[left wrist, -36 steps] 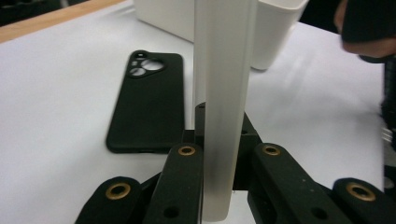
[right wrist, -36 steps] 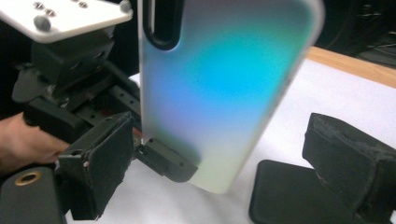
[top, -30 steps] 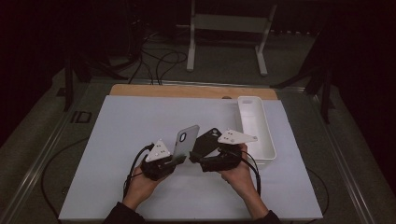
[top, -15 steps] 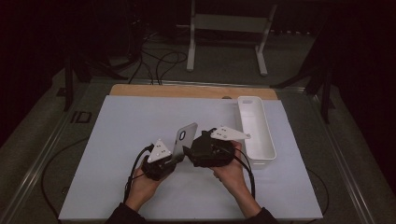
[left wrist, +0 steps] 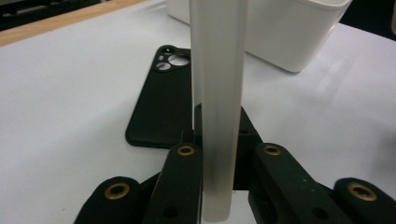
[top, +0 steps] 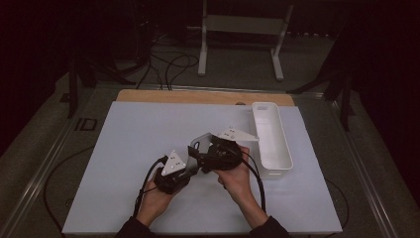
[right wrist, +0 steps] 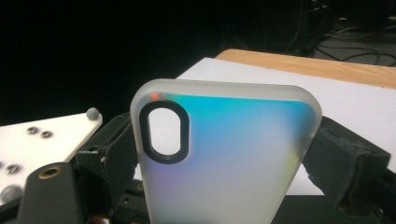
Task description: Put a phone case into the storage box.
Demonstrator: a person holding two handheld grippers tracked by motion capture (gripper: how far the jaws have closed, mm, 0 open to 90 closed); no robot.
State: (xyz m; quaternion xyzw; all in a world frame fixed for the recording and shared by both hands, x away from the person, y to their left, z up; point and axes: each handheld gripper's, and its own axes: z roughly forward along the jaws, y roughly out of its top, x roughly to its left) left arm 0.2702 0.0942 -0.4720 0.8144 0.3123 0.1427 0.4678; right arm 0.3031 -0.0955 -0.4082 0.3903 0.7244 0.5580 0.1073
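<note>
A frosted translucent phone case (top: 199,142) stands upright above the white table. My left gripper (top: 194,157) is shut on its lower end; the left gripper view shows the case (left wrist: 217,70) edge-on, clamped between the jaws of that gripper (left wrist: 219,154). My right gripper (top: 209,148) faces it from the right. Its jaws have just been closing, with the case (right wrist: 233,154) face-on between them, and this gripper (right wrist: 201,163) is still open, a gap showing on the left side. A black phone case (left wrist: 161,100) lies flat on the table beyond.
A long white tray (top: 285,144) stands on the right of the table, close behind the right hand, and its wall (left wrist: 280,28) is near the black case. A wooden strip (top: 198,96) runs along the far edge. Stands and cables sit on the floor beyond.
The right gripper has shifted slightly left and up, bringing its jaws around the translucent case. The left gripper and the case have stayed nearly still.
</note>
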